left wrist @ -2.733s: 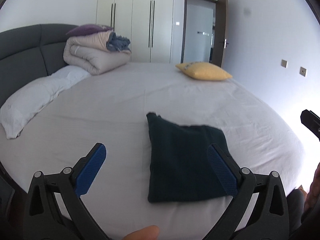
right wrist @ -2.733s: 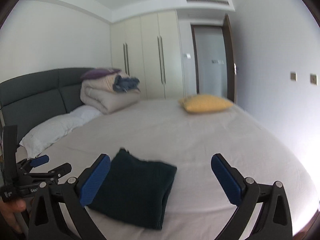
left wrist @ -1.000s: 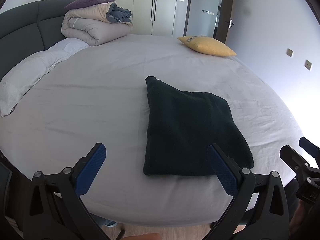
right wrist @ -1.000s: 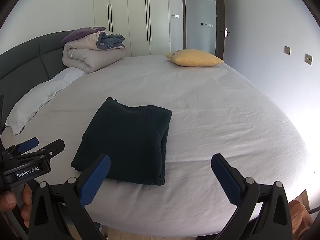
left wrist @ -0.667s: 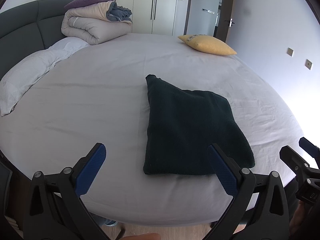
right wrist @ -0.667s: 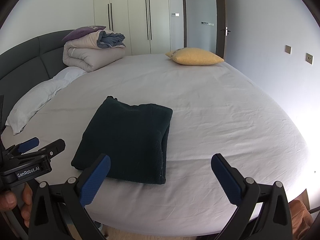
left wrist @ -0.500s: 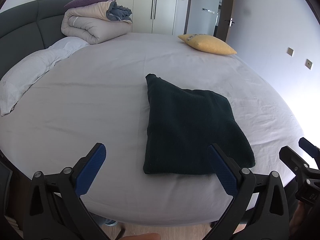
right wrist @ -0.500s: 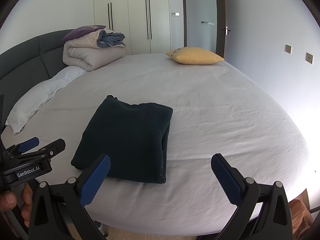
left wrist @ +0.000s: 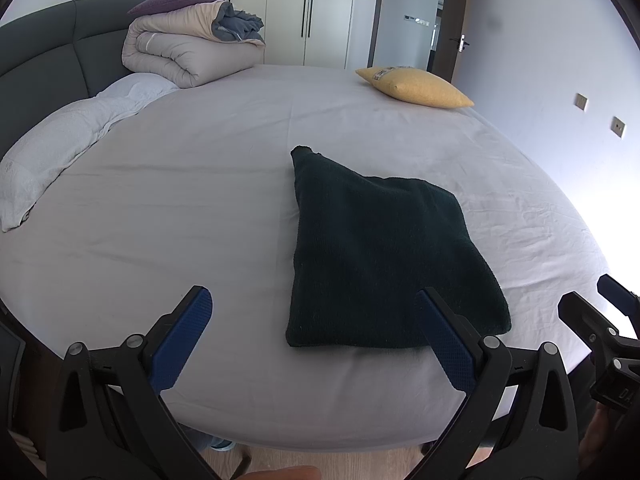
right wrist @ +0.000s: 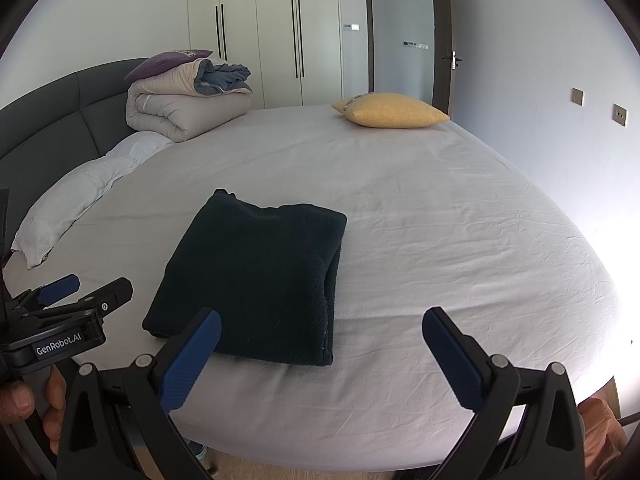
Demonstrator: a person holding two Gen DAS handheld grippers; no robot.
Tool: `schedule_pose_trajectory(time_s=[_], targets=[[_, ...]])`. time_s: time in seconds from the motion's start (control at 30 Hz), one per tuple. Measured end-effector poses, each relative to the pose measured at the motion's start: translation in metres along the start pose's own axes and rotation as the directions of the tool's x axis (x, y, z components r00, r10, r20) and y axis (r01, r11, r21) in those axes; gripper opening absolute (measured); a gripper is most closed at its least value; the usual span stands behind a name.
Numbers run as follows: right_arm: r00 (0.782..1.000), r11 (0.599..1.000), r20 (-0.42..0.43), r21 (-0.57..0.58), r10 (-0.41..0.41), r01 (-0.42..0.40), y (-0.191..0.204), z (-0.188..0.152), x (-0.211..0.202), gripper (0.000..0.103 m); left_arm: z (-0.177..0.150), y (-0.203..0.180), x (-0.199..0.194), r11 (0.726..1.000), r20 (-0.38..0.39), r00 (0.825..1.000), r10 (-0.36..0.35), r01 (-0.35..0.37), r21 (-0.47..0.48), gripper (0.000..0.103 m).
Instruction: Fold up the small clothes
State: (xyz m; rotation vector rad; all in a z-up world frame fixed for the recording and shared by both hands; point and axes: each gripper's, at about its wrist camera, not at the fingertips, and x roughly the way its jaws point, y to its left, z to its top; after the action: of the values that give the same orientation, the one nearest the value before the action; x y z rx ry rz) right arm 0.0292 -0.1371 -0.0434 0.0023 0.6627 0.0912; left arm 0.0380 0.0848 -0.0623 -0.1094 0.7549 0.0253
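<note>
A dark green folded garment [left wrist: 384, 256] lies flat on the grey bed sheet [left wrist: 200, 184], near the front edge; it also shows in the right wrist view [right wrist: 256, 276]. My left gripper [left wrist: 316, 340] is open and empty, held back from the bed edge, just in front of the garment's near edge. My right gripper [right wrist: 320, 352] is open and empty, in front of the garment's right side. Each gripper shows at the edge of the other's view: the right gripper [left wrist: 608, 320] and the left gripper [right wrist: 72, 300].
A folded duvet with a purple cushion [left wrist: 188, 44] and a white pillow [left wrist: 68, 148] lie at the dark headboard [left wrist: 48, 52]. A yellow cushion [left wrist: 412, 86] lies at the far side. Wardrobes and an open door stand behind. Wooden floor [left wrist: 320, 460] shows below the bed edge.
Both grippers have pulled back and risen from the bed since 2.7 s ago, so the garment now lies farther off. In the last second nothing has visibly moved.
</note>
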Motion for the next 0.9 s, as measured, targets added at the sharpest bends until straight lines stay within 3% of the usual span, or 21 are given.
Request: schedule_pose_trajectory(time_s=[0.9], targets=[[1.000, 1.000, -0.011, 0.004, 0.010, -0.010, -0.0004, -0.0042, 0.0029, 0.103, -0.0024, 0.0007, 0.0050, 1.000, -0.009, 1.000, -0.007, 0.007, 0.005, 0.103]])
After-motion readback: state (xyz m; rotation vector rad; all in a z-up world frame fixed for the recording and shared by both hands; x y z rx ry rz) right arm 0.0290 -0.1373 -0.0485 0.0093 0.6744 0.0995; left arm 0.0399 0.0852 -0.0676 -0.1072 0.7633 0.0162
